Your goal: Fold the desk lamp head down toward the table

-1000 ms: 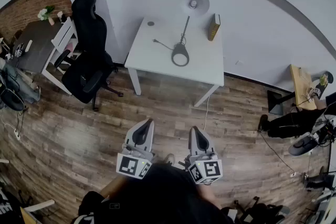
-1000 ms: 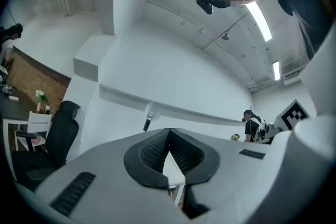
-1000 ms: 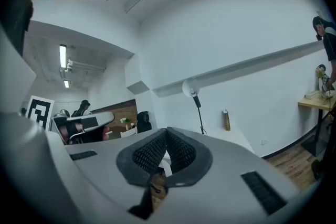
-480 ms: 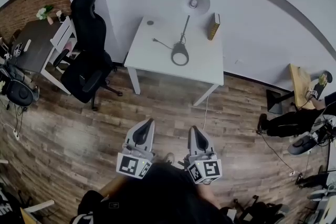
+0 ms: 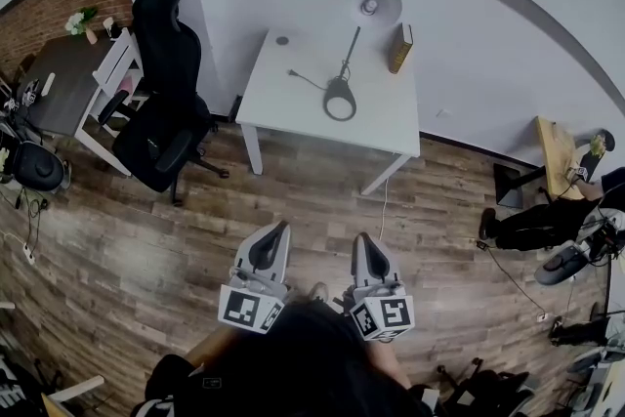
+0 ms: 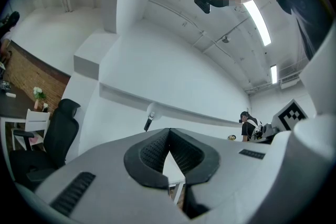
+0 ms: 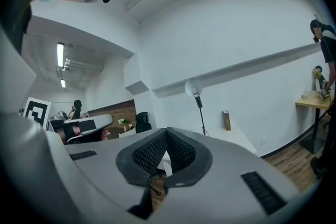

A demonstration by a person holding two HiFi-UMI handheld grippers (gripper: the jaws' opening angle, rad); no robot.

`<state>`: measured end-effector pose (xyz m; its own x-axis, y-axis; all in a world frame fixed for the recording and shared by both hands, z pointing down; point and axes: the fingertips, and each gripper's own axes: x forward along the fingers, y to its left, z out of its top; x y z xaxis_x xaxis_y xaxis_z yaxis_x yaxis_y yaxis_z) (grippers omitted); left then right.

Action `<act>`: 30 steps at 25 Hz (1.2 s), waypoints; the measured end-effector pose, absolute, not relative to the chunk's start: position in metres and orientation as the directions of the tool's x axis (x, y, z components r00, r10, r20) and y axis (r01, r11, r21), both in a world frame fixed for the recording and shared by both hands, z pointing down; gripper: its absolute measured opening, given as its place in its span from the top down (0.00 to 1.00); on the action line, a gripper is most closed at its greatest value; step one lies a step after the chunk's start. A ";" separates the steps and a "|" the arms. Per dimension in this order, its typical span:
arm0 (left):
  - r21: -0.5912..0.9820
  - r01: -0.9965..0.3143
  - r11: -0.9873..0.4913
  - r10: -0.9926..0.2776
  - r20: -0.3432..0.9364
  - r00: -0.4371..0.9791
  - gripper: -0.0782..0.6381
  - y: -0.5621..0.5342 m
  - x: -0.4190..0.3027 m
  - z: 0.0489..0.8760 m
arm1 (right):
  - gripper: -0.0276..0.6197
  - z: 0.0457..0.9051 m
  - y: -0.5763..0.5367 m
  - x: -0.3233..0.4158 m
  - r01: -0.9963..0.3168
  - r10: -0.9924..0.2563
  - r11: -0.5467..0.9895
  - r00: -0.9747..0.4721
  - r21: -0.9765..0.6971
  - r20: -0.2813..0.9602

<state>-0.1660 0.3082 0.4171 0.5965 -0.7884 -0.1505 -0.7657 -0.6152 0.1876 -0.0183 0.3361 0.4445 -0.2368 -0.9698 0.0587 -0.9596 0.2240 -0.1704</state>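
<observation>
Left gripper [image 5: 279,229] and right gripper [image 5: 359,240] clenched empty, side by side over wood floor [image 5: 146,239], well apart from lamp [image 5: 329,100] on white table [image 5: 293,107].

In the left gripper view the left gripper [image 6: 169,132] hides nearly all of the white table [image 6: 172,168] behind its own body (only a sliver shows under the pads). It also hides the desk lamp [image 6: 150,113] below its head. In the head view a dark dot [image 5: 281,41] at the table's far left corner is too small to identify. A person [image 5: 532,229] right of the table is cut off by the picture's edge.
</observation>
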 end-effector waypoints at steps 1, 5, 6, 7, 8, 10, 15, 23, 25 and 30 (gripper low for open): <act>0.187 -0.763 -0.619 -0.785 -0.152 0.600 0.86 0.308 -0.171 0.418 | 0.95 0.445 0.336 -0.023 -0.961 -0.971 0.218 -0.231 -0.169 0.060; 0.195 -0.749 -0.633 -0.774 -0.149 0.616 0.86 0.307 -0.188 0.422 | 0.95 0.447 0.334 -0.039 -0.967 -0.976 0.198 -0.210 -0.161 0.063; 0.198 -0.745 -0.637 -0.771 -0.147 0.620 0.86 0.307 -0.192 0.424 | 0.95 0.447 0.333 -0.043 -0.968 -0.976 0.194 -0.206 -0.159 0.063; 0.200 -0.742 -0.640 -0.768 -0.144 0.624 0.86 0.307 -0.194 0.427 | 0.95 0.448 0.332 -0.047 -0.969 -0.977 0.190 -0.202 -0.156 0.064; 0.202 -0.738 -0.643 -0.765 -0.140 0.628 0.86 0.305 -0.197 0.430 | 0.95 0.449 0.330 -0.050 -0.970 -0.978 0.187 -0.199 -0.153 0.064; 0.205 -0.734 -0.648 -0.761 -0.132 0.635 0.86 0.302 -0.202 0.435 | 0.95 0.449 0.324 -0.056 -0.972 -0.979 0.184 -0.195 -0.149 0.063; 0.214 -0.736 -0.643 -0.765 -0.135 0.629 0.86 0.285 -0.208 0.438 | 0.95 0.450 0.306 -0.062 -0.972 -0.978 0.189 -0.200 -0.141 0.063; 0.216 -0.750 -0.625 -0.780 -0.135 0.612 0.86 0.234 -0.193 0.441 | 0.95 0.457 0.251 -0.048 -0.967 -0.973 0.212 -0.223 -0.144 0.064; 0.208 -0.753 -0.625 -0.781 -0.138 0.610 0.86 0.214 -0.185 0.440 | 0.95 0.456 0.231 -0.040 -0.965 -0.972 0.218 -0.228 -0.144 0.059; 0.198 -0.759 -0.620 -0.784 -0.137 0.605 0.86 0.169 -0.159 0.436 | 0.95 0.455 0.184 -0.017 -0.961 -0.968 0.233 -0.243 -0.147 0.055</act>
<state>-0.1590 0.1692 0.4359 0.6051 -0.7843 -0.1365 -0.7590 -0.6201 0.1983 -0.0169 0.1840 0.4547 -0.2431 -0.9684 0.0552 -0.9613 0.2329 -0.1473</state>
